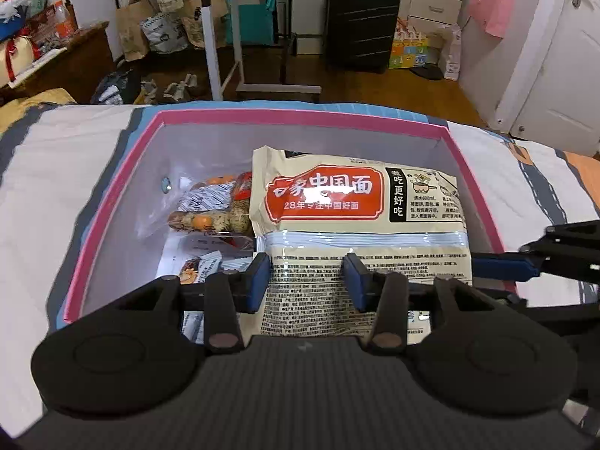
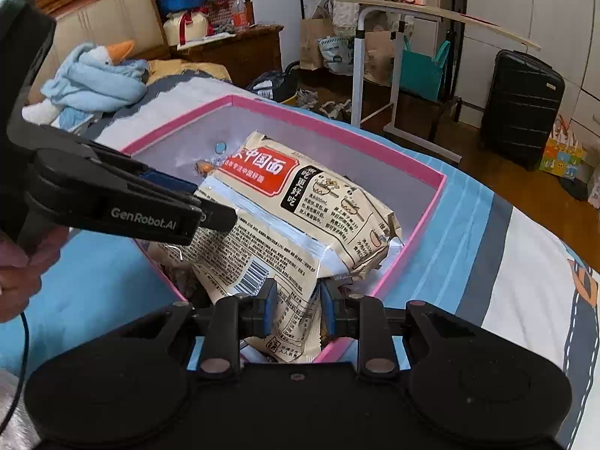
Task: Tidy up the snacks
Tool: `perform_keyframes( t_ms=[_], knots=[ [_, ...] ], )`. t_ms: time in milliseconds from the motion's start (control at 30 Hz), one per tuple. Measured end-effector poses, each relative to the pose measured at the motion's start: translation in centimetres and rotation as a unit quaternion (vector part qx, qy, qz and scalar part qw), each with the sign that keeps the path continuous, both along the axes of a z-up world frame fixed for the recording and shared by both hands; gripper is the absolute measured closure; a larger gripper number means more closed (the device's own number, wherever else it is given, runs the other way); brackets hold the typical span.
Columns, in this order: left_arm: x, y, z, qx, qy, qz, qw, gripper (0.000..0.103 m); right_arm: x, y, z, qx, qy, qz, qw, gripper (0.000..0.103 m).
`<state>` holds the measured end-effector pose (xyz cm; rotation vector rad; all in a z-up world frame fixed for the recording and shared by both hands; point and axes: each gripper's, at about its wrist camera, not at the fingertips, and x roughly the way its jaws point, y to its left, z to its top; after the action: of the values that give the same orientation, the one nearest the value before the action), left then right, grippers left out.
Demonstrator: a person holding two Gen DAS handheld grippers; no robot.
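A big cream noodle packet with a red label lies in a pink-rimmed box on the bed. It also shows in the right wrist view, in the same box. My left gripper is open, its blue pads on either side of the packet's near end, above it. My right gripper has its pads closed on the packet's near corner. Small wrapped snacks lie in the box to the packet's left, partly hidden beneath it.
The box sits on a blue, white and grey striped bedcover. A plush goose in a blue blanket lies at the headboard. Beyond the bed stand a white-legged side table, a black suitcase and paper bags.
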<state>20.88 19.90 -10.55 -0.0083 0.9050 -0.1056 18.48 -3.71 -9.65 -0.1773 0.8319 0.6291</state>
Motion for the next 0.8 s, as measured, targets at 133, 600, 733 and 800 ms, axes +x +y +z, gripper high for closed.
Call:
perform_keyframes(
  t_ms=[133,600,733,800],
  knots=[
    [-1.3,-0.8,1.5,0.006,-0.024,0.003,0.9997,0.061,-1.1,-1.0,1.5,0.017,-0.021,-0.008,1.0,0.072],
    [-6.1,-4.4,7.3,0.024,-0.066,0.009,0.9975,0.051,-4.4,-5.4,4.6,0.028,-0.053,-0.045,0.997,0.06],
    [-7.5,-5.8,8.5,0.024,-0.07,0.0,0.9973,0.051,-5.4,-7.0,5.2,0.032,-0.058,-0.056,0.996,0.057],
    [-8.3,-6.6,9.1,0.027,-0.074,-0.006,0.9969,0.048,-5.9,-7.8,5.4,0.034,-0.061,-0.062,0.996,0.056]
  ],
)
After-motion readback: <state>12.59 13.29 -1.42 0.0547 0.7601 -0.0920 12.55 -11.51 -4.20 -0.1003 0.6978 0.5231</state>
